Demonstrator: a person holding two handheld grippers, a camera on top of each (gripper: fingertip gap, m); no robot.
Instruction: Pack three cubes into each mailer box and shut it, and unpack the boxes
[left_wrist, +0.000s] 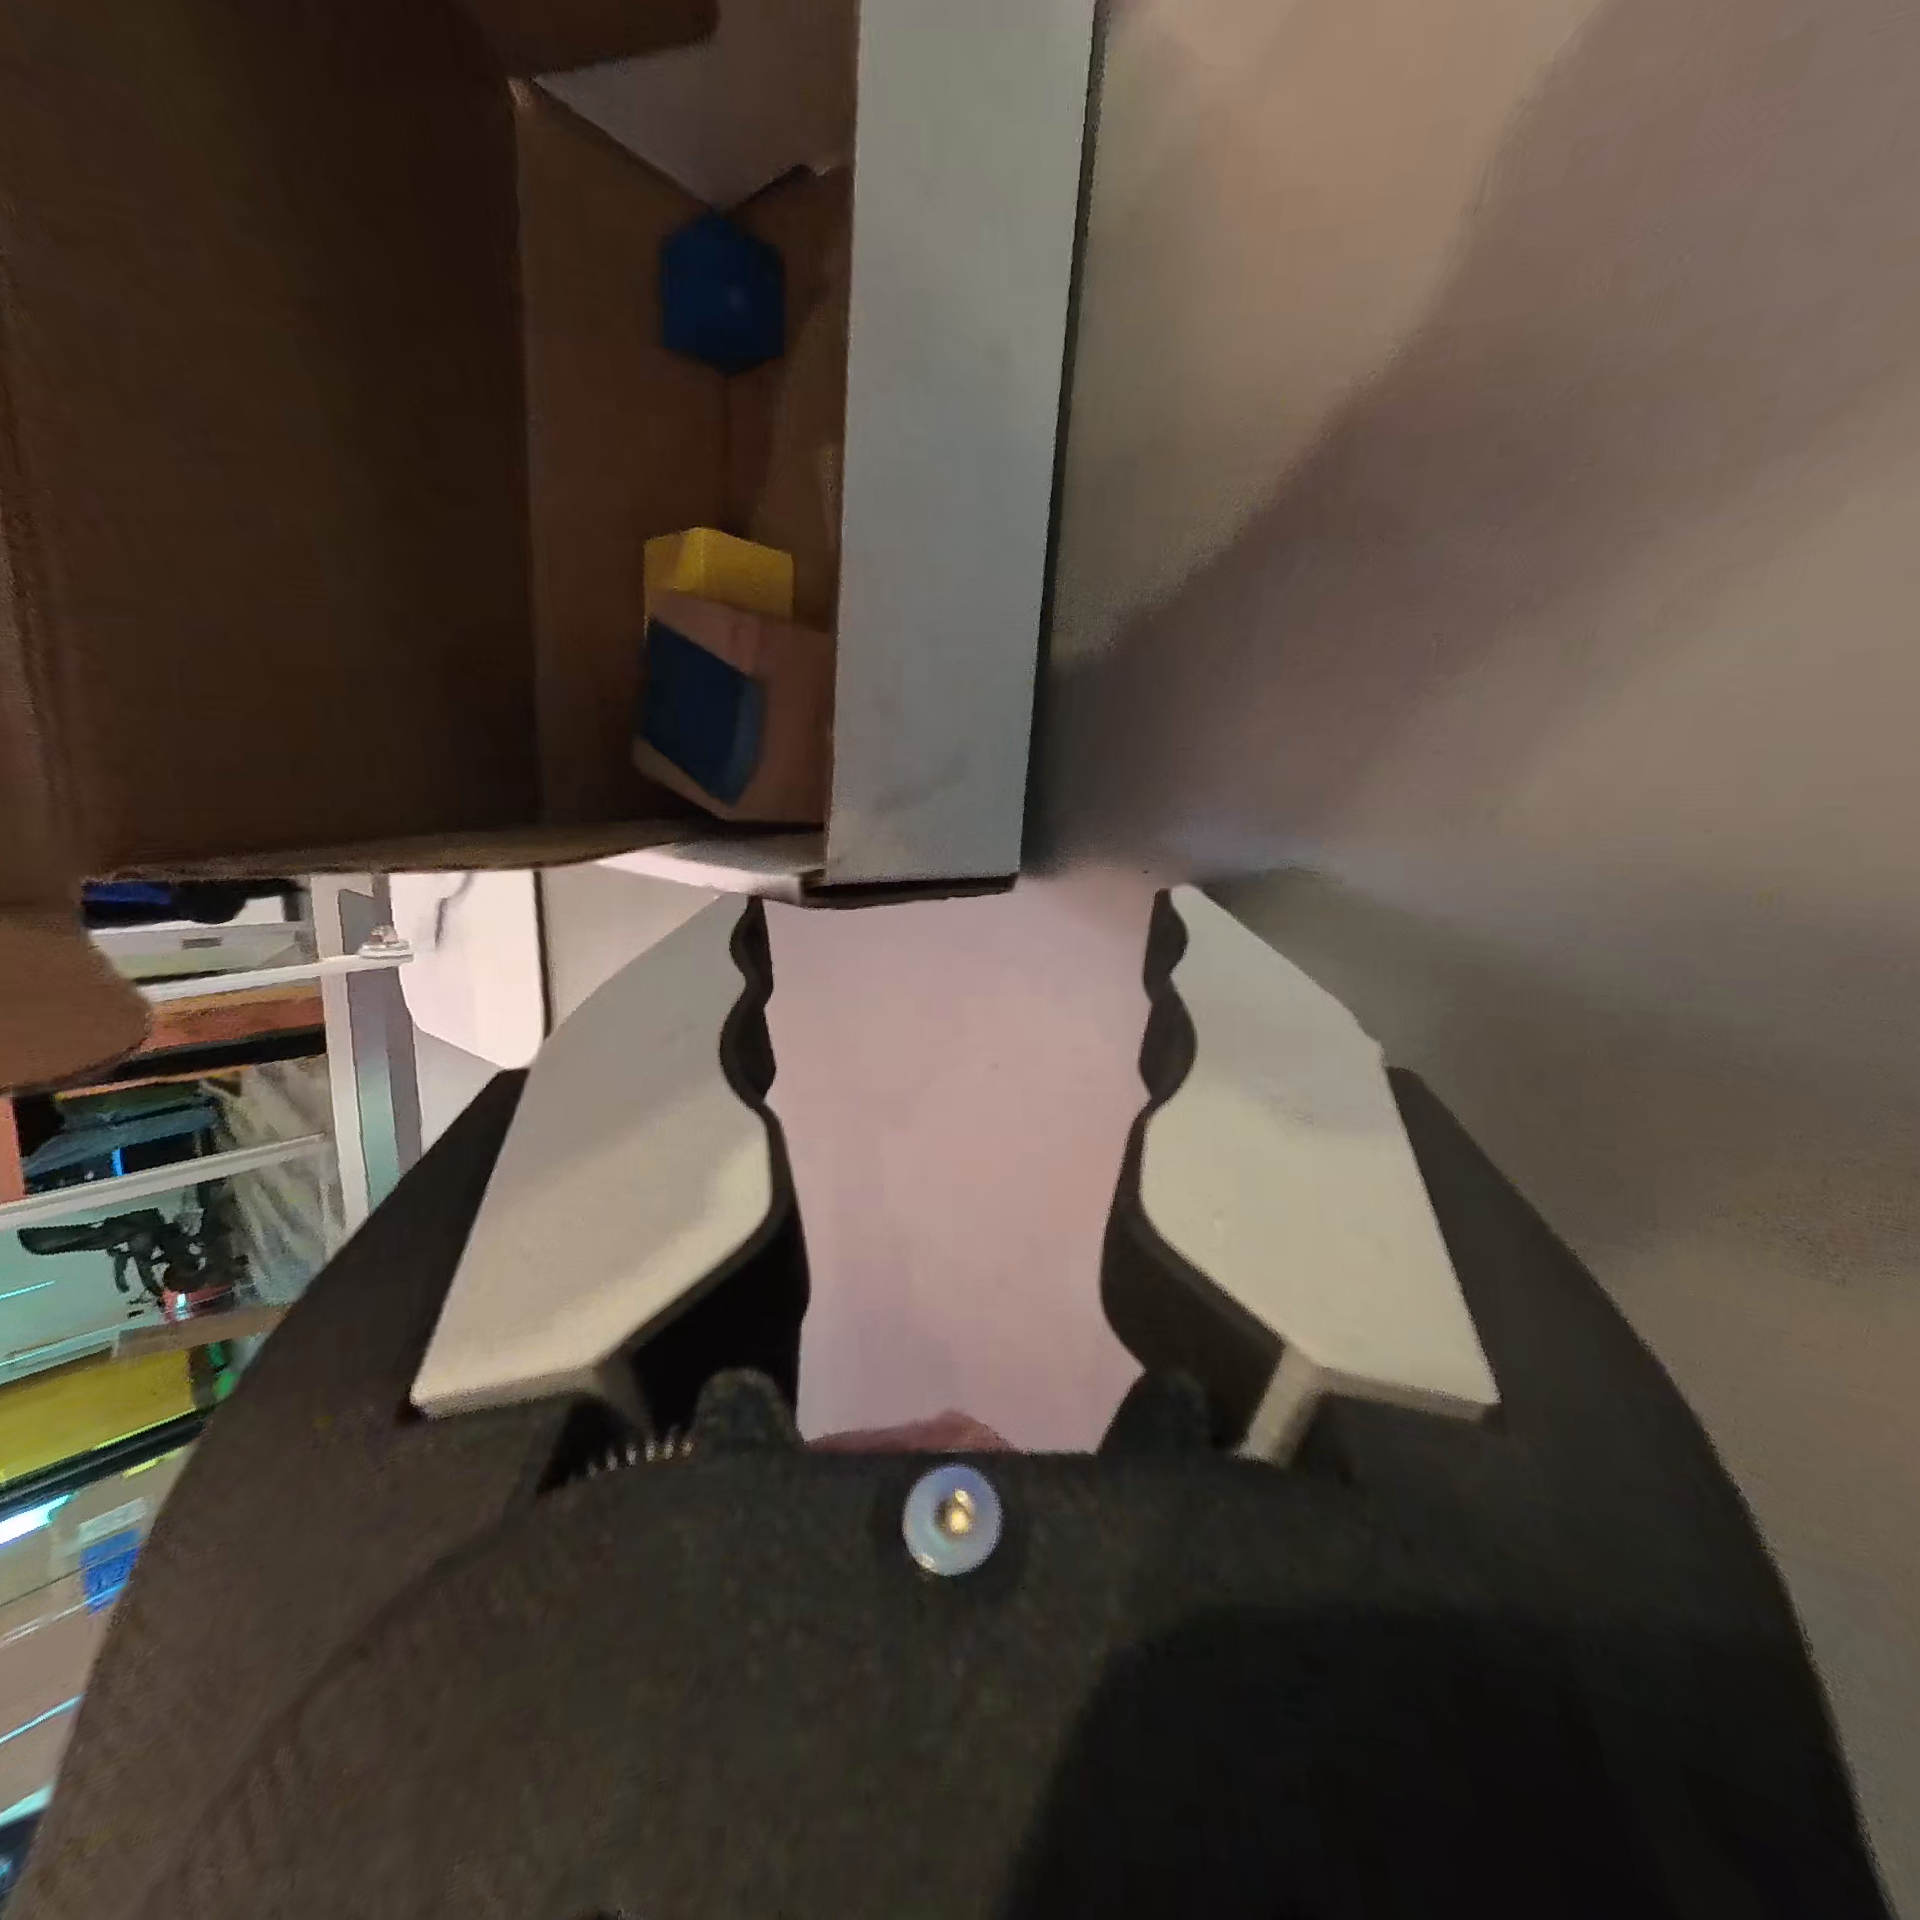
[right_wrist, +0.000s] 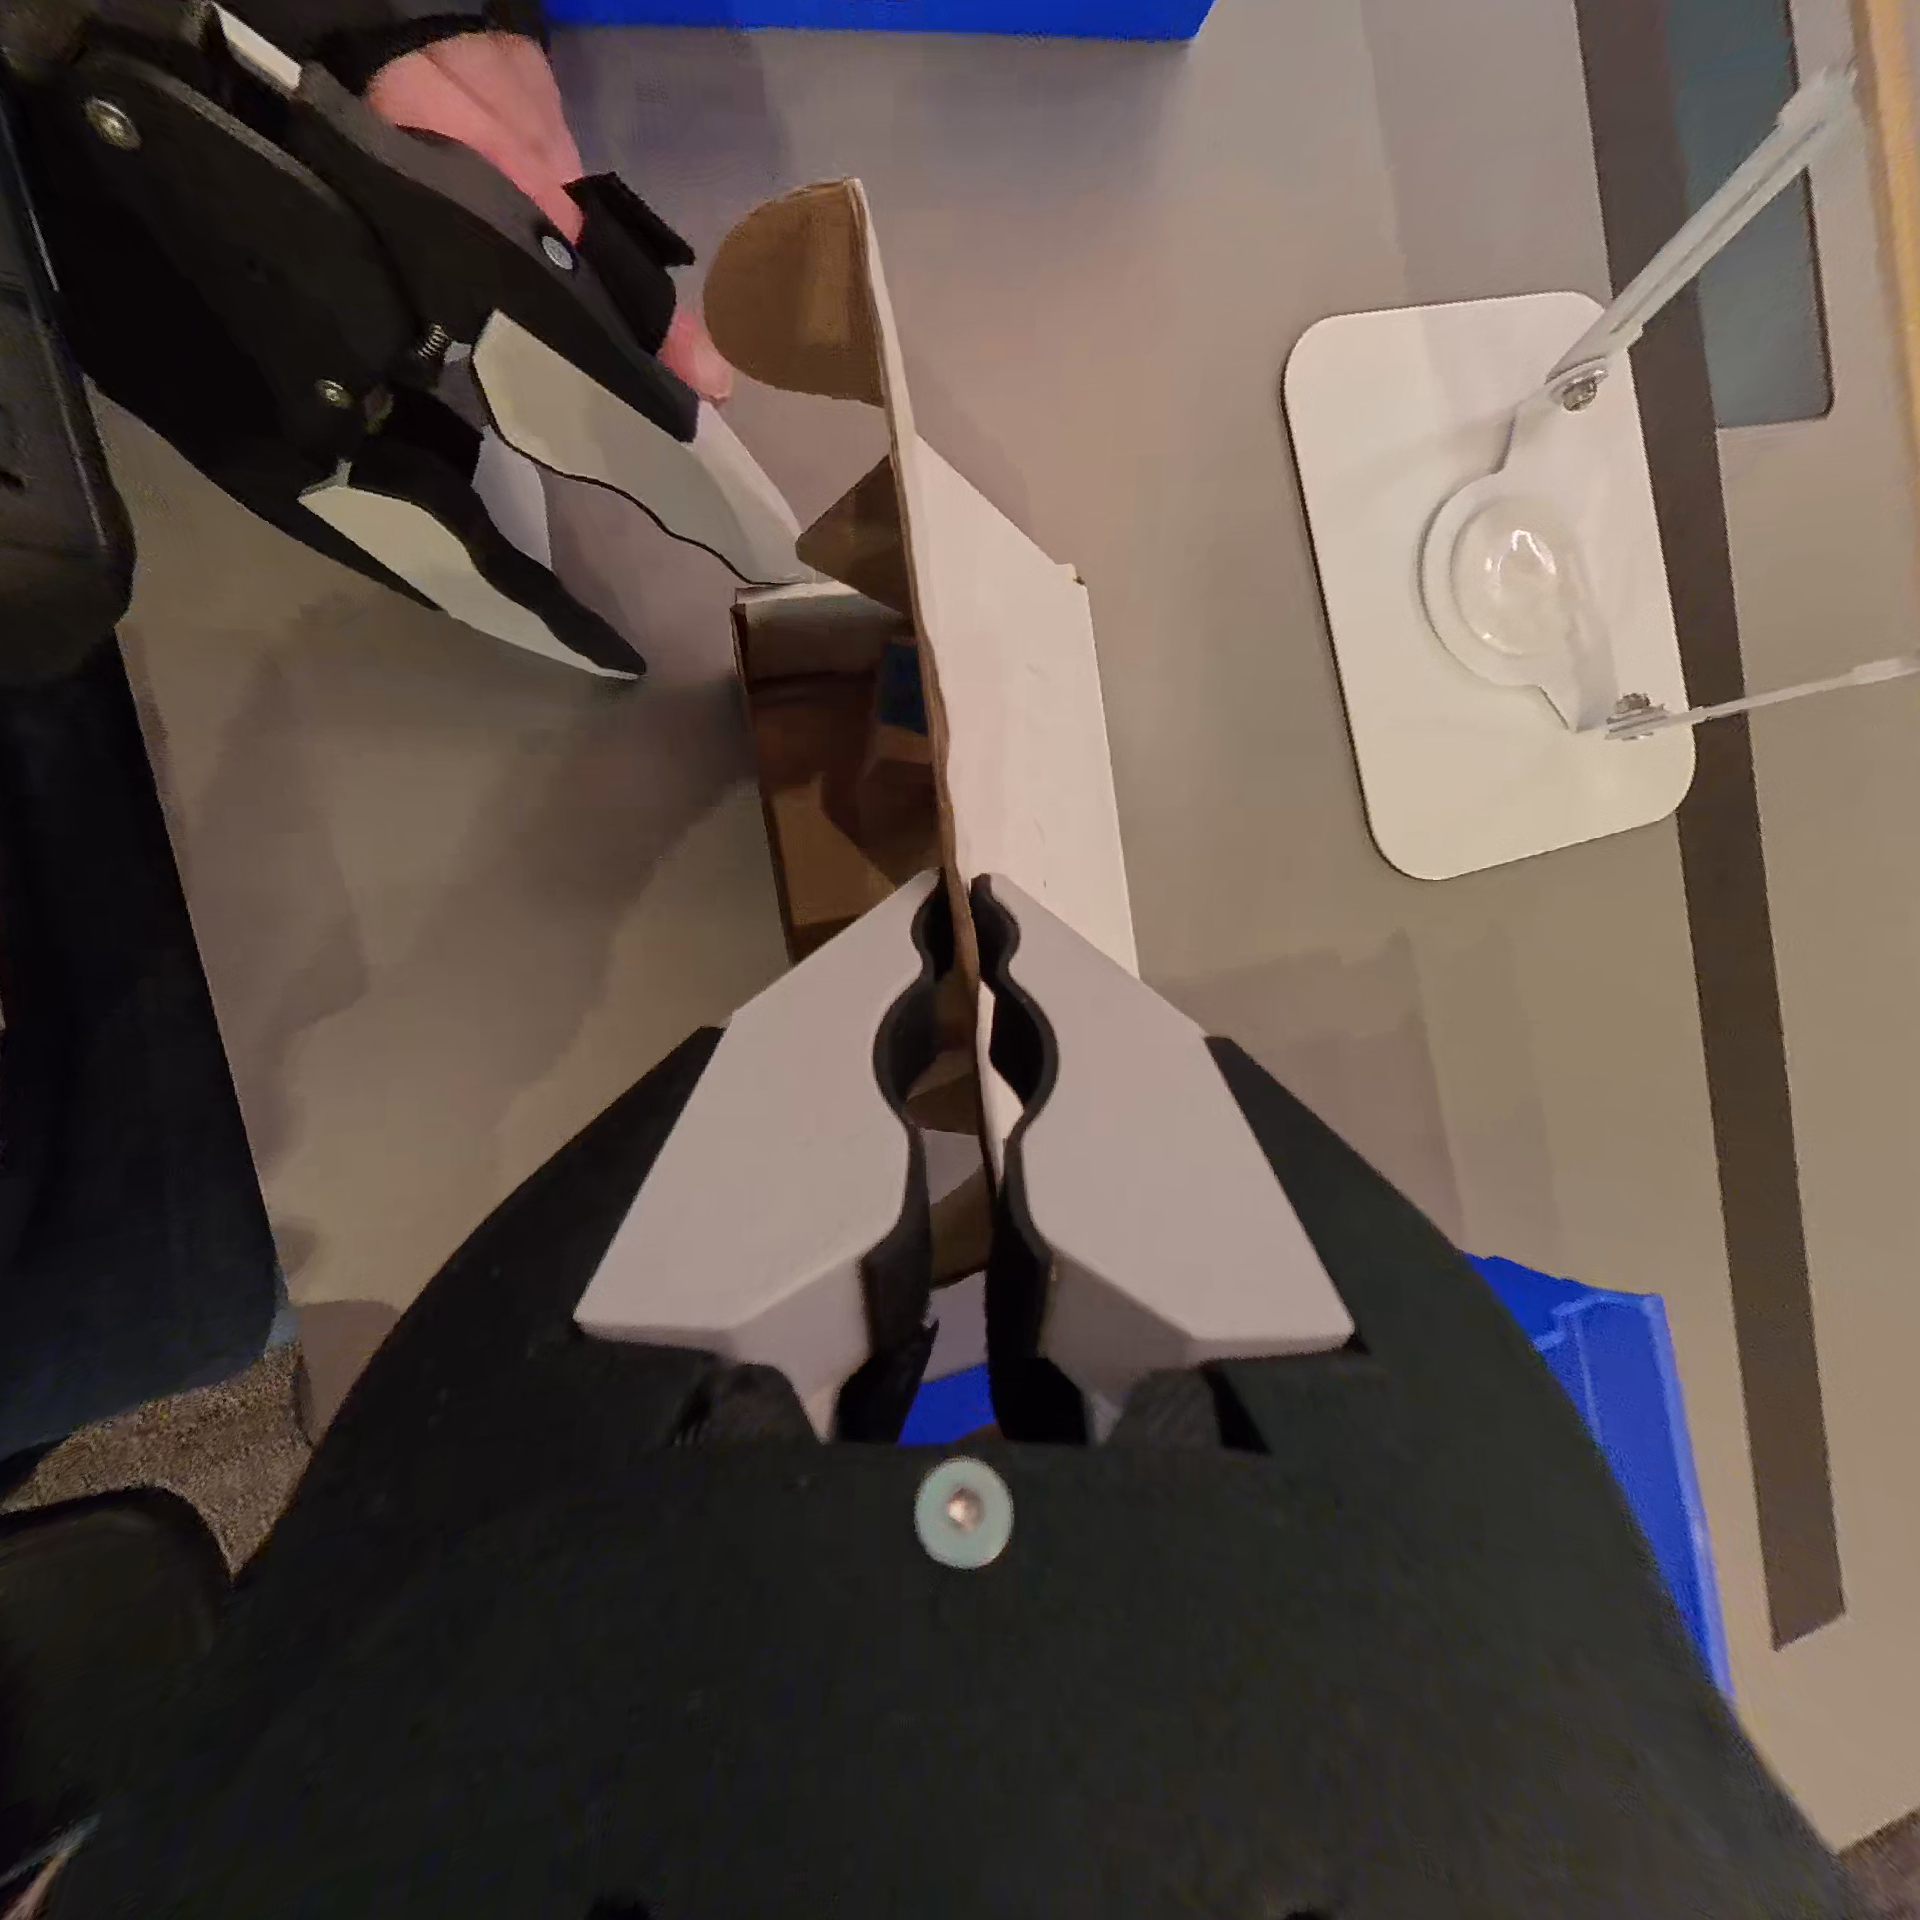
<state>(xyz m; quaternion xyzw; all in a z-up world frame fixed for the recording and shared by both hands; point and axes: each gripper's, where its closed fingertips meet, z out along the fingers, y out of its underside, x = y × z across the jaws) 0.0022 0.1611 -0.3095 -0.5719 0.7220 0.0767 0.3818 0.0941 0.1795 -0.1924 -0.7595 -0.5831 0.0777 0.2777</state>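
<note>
- The right hand-held gripper (right_wrist: 961, 883) is clamped on the edge of the raised lid (right_wrist: 1023, 665) of the white-and-brown cardboard mailer box (right_wrist: 831, 769), holding that lid nearly upright above the grey surface (right_wrist: 416, 831).
- The left hand-held gripper (left_wrist: 956, 935) has its fingers apart and grips nothing; in the right wrist view it sits just beside the far corner of the box, near a rounded brown side flap (right_wrist: 790, 301).
- Inside the box lie a blue cube (left_wrist: 720, 291), a yellow cube (left_wrist: 717, 566) and what looks like a second blue cube (left_wrist: 698, 717) half tucked behind a folded brown inner flap; the blur makes that last one uncertain.
- Risk: the lid is held only by a thin pinch at its edge, so a twist of the right wrist could let the cardboard slip out and the lid drop.
- Risk: the box is light, so a pull on the lid may drag or tip it, and the cubes would slide about.
- Risk: the open left fingers, so near the corner, could catch the side flap and bend it outward, which would jam the closing.
- Around: a white plate with a clear dome and thin struts (right_wrist: 1496, 582) stands well apart to the right, and a blue bin (right_wrist: 1600, 1455) sits near the right gripper's body; the upright lid itself blocks reach into the box from the right.
</note>
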